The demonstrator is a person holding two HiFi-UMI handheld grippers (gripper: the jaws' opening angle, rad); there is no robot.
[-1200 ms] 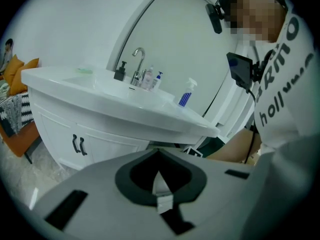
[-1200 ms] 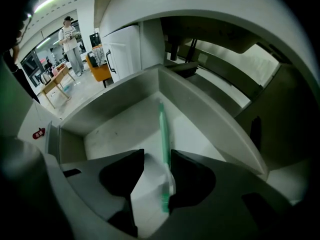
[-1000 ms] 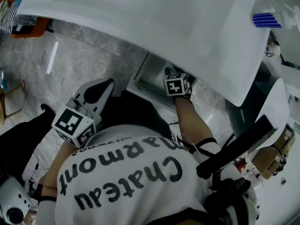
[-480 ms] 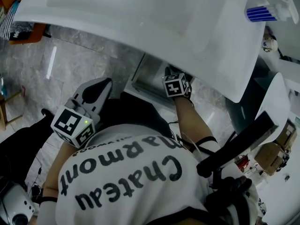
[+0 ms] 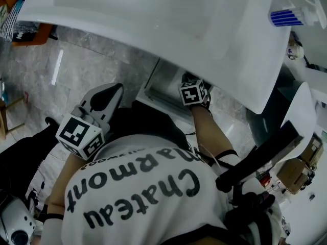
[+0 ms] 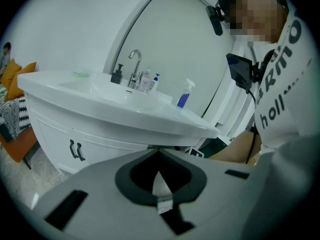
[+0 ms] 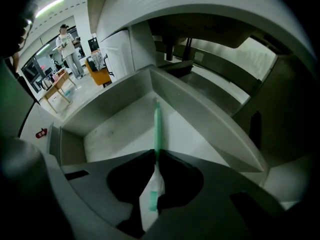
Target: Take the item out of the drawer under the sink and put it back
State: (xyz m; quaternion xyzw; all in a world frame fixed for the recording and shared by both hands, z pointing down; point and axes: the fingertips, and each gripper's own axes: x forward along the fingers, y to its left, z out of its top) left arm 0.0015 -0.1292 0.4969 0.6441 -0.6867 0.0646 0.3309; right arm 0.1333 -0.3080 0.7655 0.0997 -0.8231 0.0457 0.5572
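While the left gripper (image 6: 158,155) is idling clenched and empty, the right gripper (image 7: 155,153), jaws just closing, is pinching mid-shaft the slim green plastic stick (image 7: 156,124), probably light, stiff and slippery.

The head view looks steeply down on the sink (image 5: 153,19) and drawer (image 5: 159,86), the right gripper view peers close into that drawer (image 7: 115,129), and the left gripper view faces the sink (image 6: 115,109) from low, farther back.

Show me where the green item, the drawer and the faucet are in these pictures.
green item (image 7: 157,126): right gripper view, on the middle of its visible shaft.
drawer (image 7: 116,128): right gripper view, on its bare floor.
faucet (image 6: 136,70): left gripper view, on its upright stem.
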